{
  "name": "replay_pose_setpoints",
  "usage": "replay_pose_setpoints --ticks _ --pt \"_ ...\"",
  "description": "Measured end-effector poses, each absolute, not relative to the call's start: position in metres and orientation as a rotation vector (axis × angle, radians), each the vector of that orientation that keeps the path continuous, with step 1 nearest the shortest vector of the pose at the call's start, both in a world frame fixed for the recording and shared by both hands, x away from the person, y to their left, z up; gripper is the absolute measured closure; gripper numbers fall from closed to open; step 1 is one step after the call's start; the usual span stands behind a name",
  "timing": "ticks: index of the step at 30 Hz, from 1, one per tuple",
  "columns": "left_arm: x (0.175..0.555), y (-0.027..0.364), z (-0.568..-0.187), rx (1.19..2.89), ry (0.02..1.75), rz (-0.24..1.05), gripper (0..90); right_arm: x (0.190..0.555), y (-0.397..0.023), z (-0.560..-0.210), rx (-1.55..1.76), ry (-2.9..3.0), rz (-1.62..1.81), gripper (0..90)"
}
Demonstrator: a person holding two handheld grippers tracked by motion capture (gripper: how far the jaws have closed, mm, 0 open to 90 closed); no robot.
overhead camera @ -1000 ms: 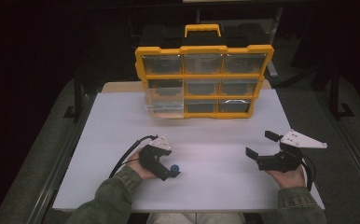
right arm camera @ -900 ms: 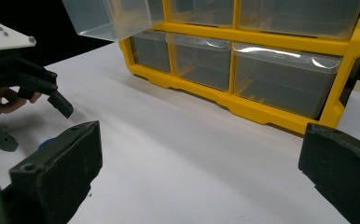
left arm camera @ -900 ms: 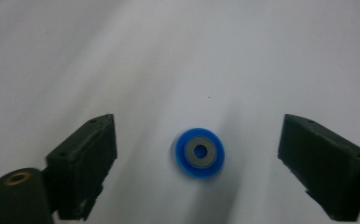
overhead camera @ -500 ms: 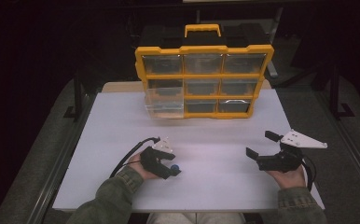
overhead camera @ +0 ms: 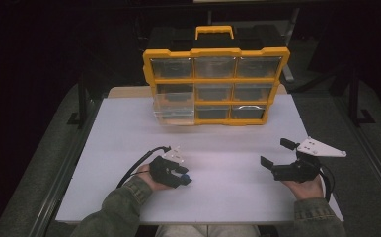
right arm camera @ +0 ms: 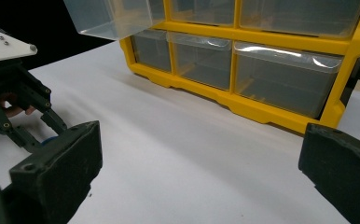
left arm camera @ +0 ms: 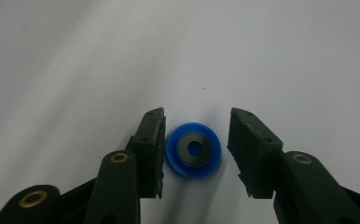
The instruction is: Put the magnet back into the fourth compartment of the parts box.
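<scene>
A small blue wheel (left arm camera: 207, 166) with a dark hub lies flat on the white table (overhead camera: 218, 138), between the jaws of my left gripper (left arm camera: 197, 115). Those jaws have just been closing. The left pad (left arm camera: 152, 140) sits against the wheel's rim, while a thin gap remains at the right pad (left arm camera: 248, 144). In the high view my left gripper (overhead camera: 185, 178) points down at the table's front left. My right gripper (overhead camera: 276, 153) rests at the front right, open wide with nothing between its pads (right arm camera: 66, 154).
A yellow organizer box (overhead camera: 215, 52) with clear drawers stands upright at the table's far edge. One clear drawer (overhead camera: 174, 106) at its left column is pulled out over the table. In the right gripper view the box (right arm camera: 262, 109) is close ahead, and the left gripper (right arm camera: 24, 107) is at left.
The left gripper's jaws have narrowed around the blue wheel, which now shows less in the high view. Both hands have stayed where they were.
</scene>
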State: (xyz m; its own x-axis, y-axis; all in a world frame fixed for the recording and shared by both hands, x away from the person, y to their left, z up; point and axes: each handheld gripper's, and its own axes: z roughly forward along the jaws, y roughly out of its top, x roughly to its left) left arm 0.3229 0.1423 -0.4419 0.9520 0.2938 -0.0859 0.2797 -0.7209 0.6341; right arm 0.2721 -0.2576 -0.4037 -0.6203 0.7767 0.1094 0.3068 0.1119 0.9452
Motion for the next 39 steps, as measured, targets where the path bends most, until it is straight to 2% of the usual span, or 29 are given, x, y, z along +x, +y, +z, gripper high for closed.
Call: replay_pose_setpoints --ticks 7,21,28,39 --pt "0.323 0.142 -0.443 2.423 0.384 0.006 62.3 0.272 -0.258 -0.404 1.052 1.981 1.52 0.0" --pt "0.323 0.148 -0.434 2.391 0.391 0.015 62.8 0.271 -0.258 -0.404 1.055 1.98 1.521 0.0" --pt "0.328 0.156 -0.424 2.324 0.416 -0.059 63.0 0.272 -0.258 -0.404 1.057 1.979 1.525 0.0" --pt "0.328 0.166 -0.403 2.286 0.43 -0.028 63.0 0.272 -0.258 -0.404 1.06 1.984 1.524 0.0"
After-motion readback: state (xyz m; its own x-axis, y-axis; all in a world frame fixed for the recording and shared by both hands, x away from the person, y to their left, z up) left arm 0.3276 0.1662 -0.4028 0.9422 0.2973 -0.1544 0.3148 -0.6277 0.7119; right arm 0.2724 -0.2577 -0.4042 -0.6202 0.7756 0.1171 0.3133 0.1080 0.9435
